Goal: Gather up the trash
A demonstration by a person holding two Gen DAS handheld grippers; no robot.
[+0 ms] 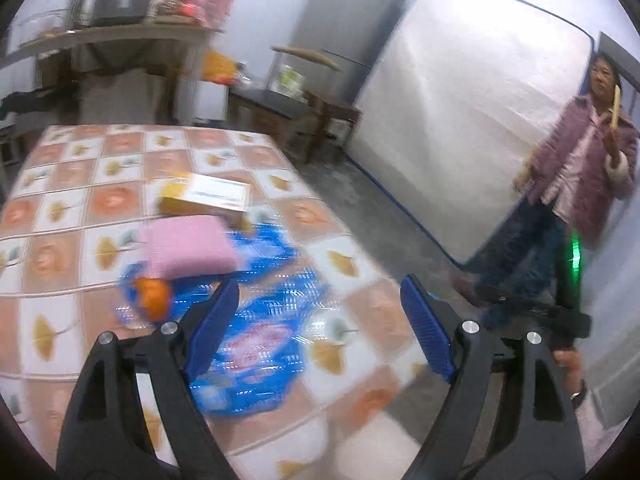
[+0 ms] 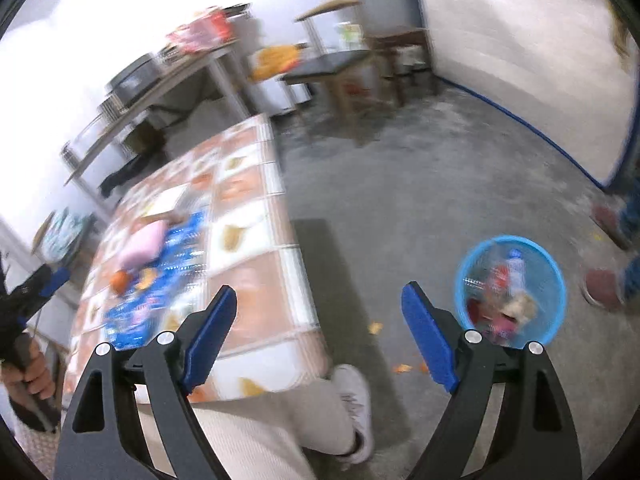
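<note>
Blue crinkled wrapper (image 1: 256, 344) lies on our patterned table (image 1: 100, 184), just beyond the left gripper (image 1: 320, 316).

Both our claws are spread wide with nothing between them. Past the wrapper, we see a pink sponge (image 1: 188, 246), an orange scrap (image 1: 154, 298) and a yellow box (image 1: 208, 196). The blue bin (image 2: 512, 288) holding trash sits on the floor just right of the right gripper (image 2: 320, 312).

Both tongs, the left tongs (image 1: 320, 322) and the right tongs (image 2: 320, 330), have glossy black arms with triangular cut-outs, silver round pivot screws and ribbed blue pads. Below the right tongs: beige ribbed trousers (image 2: 248, 432) and a white sneaker (image 2: 356, 404).
</note>
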